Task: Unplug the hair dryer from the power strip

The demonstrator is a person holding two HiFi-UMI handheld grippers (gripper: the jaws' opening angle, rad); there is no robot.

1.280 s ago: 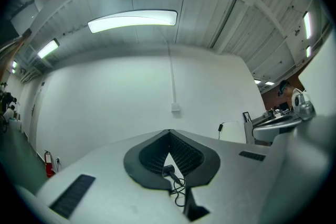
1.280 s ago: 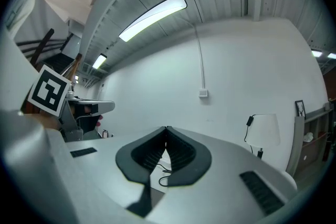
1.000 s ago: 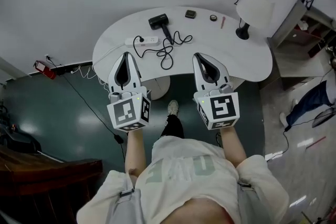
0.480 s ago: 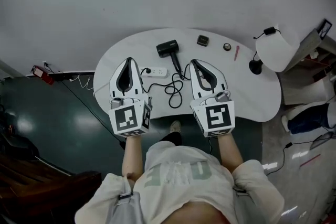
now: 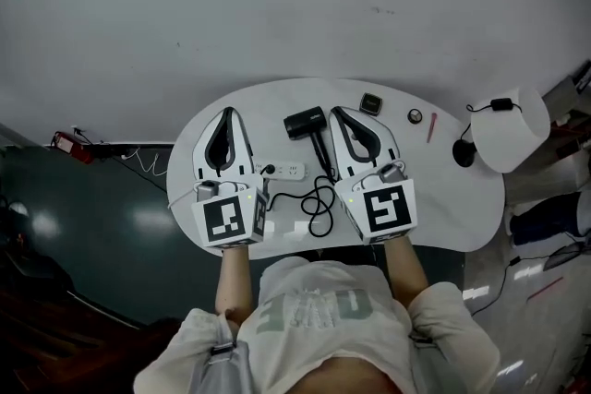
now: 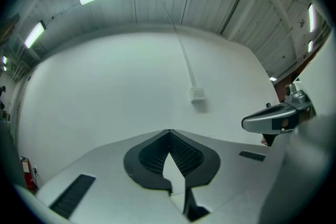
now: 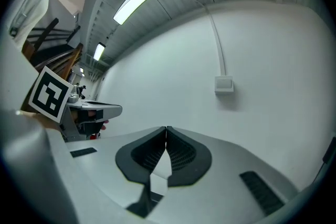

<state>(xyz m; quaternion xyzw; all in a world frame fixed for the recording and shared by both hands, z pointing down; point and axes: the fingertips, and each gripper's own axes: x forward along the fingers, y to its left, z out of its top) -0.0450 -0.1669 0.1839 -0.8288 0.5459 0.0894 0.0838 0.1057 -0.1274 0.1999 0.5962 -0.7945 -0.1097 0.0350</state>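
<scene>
The black hair dryer (image 5: pixel 306 124) lies on the white table (image 5: pixel 443 198), its handle pointing toward me. Its black cord (image 5: pixel 319 198) loops in front and runs to the white power strip (image 5: pixel 282 171). My left gripper (image 5: pixel 226 112) is shut and empty, held above the table just left of the strip. My right gripper (image 5: pixel 335 110) is shut and empty too, right beside the dryer's handle. Both gripper views look at the bare wall: the left gripper (image 6: pixel 169 131) and the right gripper (image 7: pixel 166 127) have their jaws together with nothing between them.
A white-shaded lamp (image 5: pixel 503 129) stands at the table's right end. A small black box (image 5: pixel 370 102), a round thing (image 5: pixel 415 115) and a red pen (image 5: pixel 430 126) lie at the back. A white box (image 7: pixel 224 84) sits on the wall. A red object (image 5: pixel 69 143) lies on the floor at the left.
The person has stepped up to the table. Both grippers moved forward from in front of its edge to over its top, flanking the strip and dryer. Both stayed shut.
</scene>
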